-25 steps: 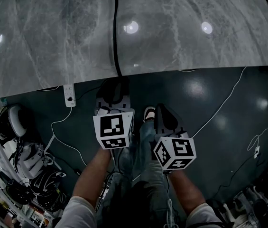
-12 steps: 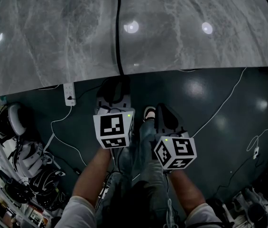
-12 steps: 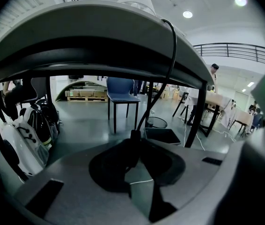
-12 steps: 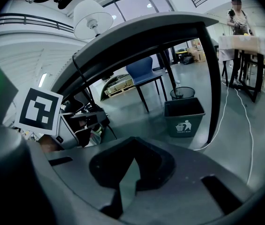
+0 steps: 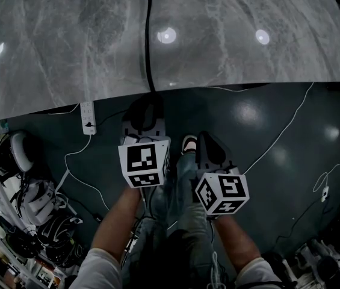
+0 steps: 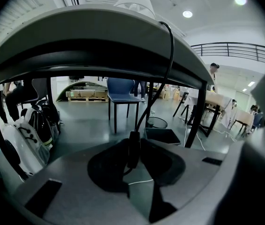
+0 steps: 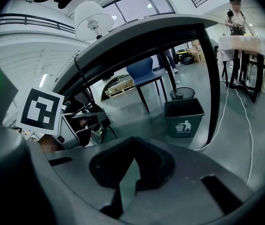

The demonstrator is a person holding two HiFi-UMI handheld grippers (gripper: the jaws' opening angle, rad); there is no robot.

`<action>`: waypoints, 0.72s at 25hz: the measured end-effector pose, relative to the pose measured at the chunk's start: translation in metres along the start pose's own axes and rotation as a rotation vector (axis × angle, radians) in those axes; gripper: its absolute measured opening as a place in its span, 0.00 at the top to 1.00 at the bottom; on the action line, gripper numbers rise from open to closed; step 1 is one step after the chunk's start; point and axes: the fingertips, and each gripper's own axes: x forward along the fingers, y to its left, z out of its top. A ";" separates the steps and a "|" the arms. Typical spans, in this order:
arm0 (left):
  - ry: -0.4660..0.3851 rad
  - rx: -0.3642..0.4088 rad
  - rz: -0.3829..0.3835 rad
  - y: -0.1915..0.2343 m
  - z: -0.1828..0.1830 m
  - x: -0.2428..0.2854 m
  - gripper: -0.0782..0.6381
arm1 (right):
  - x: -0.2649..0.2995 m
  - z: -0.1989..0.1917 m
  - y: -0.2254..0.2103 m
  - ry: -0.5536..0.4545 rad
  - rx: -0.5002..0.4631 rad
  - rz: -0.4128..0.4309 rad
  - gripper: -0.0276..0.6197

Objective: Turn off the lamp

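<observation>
The lamp's white shade (image 7: 94,18) stands on the grey marble table (image 5: 67,47), and its top shows above the table edge in the left gripper view (image 6: 134,3). A black cord (image 6: 169,55) comes over the table edge (image 5: 147,41) and hangs below it. The cord's inline switch (image 6: 133,149) sits between the jaws of my left gripper (image 6: 133,156), which is shut on it just under the edge (image 5: 145,122). My right gripper (image 7: 131,146) is lower and to the right (image 5: 209,142), shut with nothing in it, and the left gripper's marker cube (image 7: 41,109) shows beside it.
A white power strip (image 5: 87,118) and white cables (image 5: 284,131) lie on the dark floor. Helmets and bags (image 5: 25,191) crowd the left. A green bin (image 7: 184,118), a blue chair (image 7: 144,74) and a table leg (image 7: 206,78) stand ahead. A person (image 7: 237,13) stands far right.
</observation>
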 end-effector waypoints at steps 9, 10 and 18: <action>-0.009 0.008 -0.003 -0.007 0.004 -0.005 0.78 | -0.009 0.001 -0.003 -0.009 0.003 -0.001 0.96; -0.011 0.010 -0.002 -0.007 0.005 -0.006 0.78 | -0.010 0.002 -0.003 -0.011 0.003 -0.001 0.96; -0.024 0.020 0.013 -0.008 0.011 -0.020 0.78 | -0.019 0.006 -0.001 -0.017 -0.003 -0.001 0.96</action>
